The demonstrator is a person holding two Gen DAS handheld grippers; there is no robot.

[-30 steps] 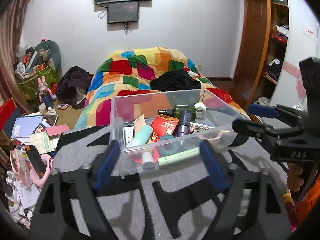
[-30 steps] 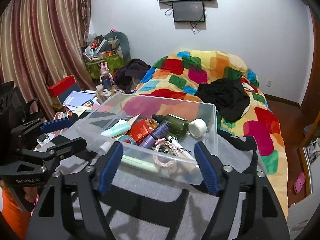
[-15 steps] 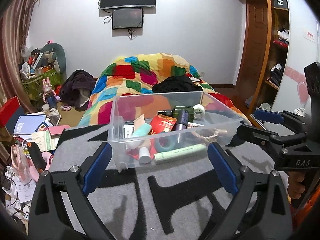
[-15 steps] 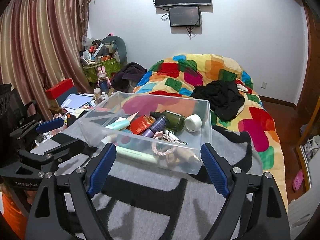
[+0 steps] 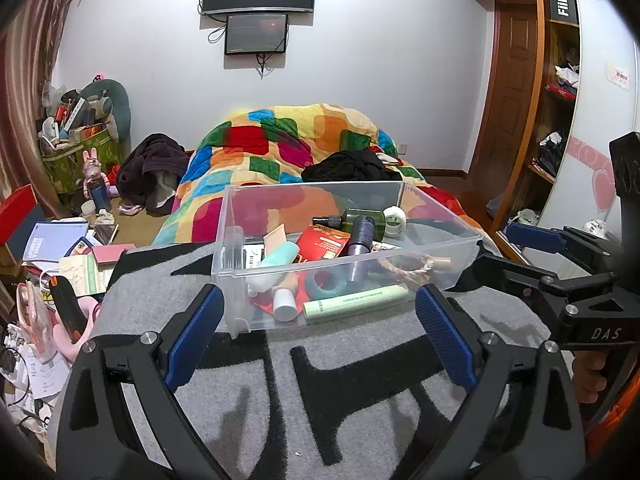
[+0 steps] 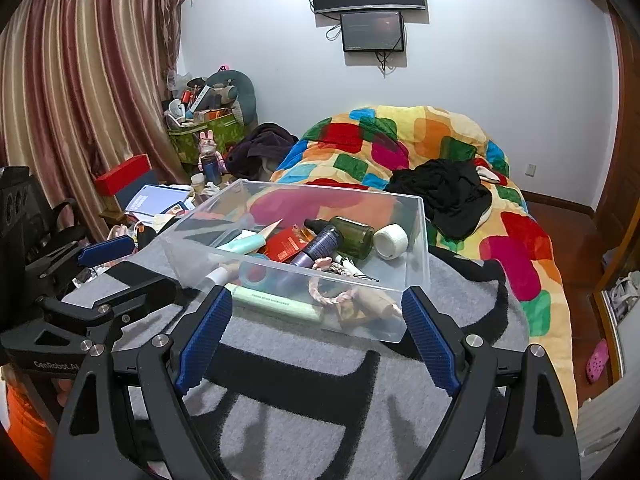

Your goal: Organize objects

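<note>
Clear plastic bin (image 5: 436, 240) of toiletries is set on the grey blanket (image 5: 360, 392) just ahead of left gripper (image 5: 316, 332) and right gripper (image 6: 316, 334), both spread wide and empty, so contents can be reached.

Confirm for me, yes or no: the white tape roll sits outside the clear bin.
No, the white tape roll lies inside the clear plastic bin, next to the dark green bottle.

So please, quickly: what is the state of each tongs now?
Left tongs: open, holding nothing, jaws just widened.
Right tongs: open, holding nothing, jaws just widened.
</note>
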